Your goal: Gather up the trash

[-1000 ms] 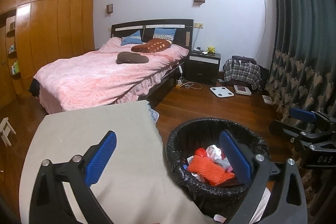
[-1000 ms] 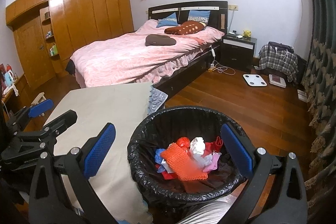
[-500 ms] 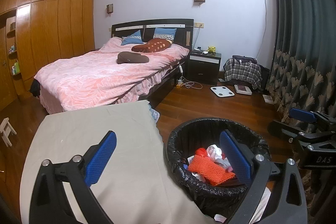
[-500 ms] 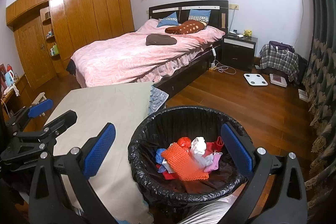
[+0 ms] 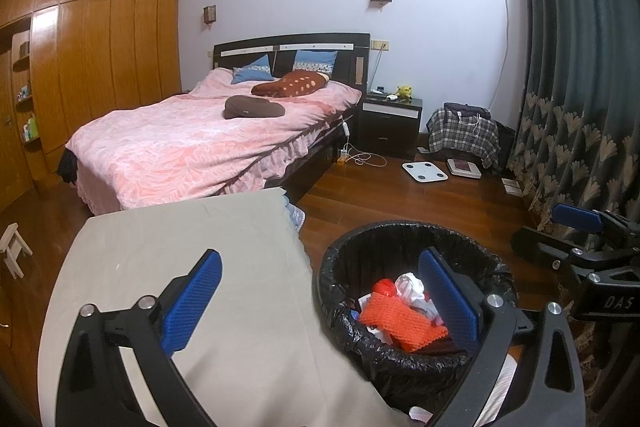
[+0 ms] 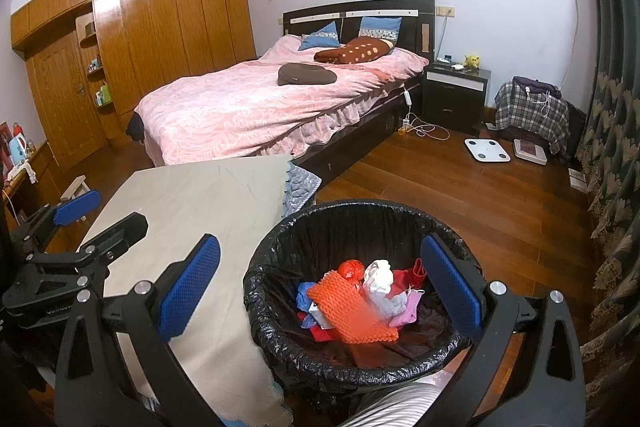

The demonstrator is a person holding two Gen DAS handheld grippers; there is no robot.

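Observation:
A round bin with a black liner [image 5: 340,267] [image 6: 280,239] stands on the wooden floor beside a cloth-covered table [image 5: 192,251] [image 6: 208,199]. Inside lie an orange net [image 5: 396,321] [image 6: 352,309], a red ball [image 6: 350,269], white crumpled paper [image 6: 378,273] and other scraps. My left gripper [image 5: 320,301] hovers open over the table's edge and the bin's left rim, nothing between its blue pads. Straddling the bin from above, my right gripper [image 6: 320,295] is open and holds nothing. Each gripper also shows at the other view's edge.
A bed with a pink cover [image 6: 260,99] fills the middle of the room, a dark nightstand [image 6: 456,95] to its right. A white scale [image 6: 486,149] and cables lie on the floor. Dark curtains [image 5: 580,87] hang at the right, wooden wardrobes [image 6: 160,27] at the left.

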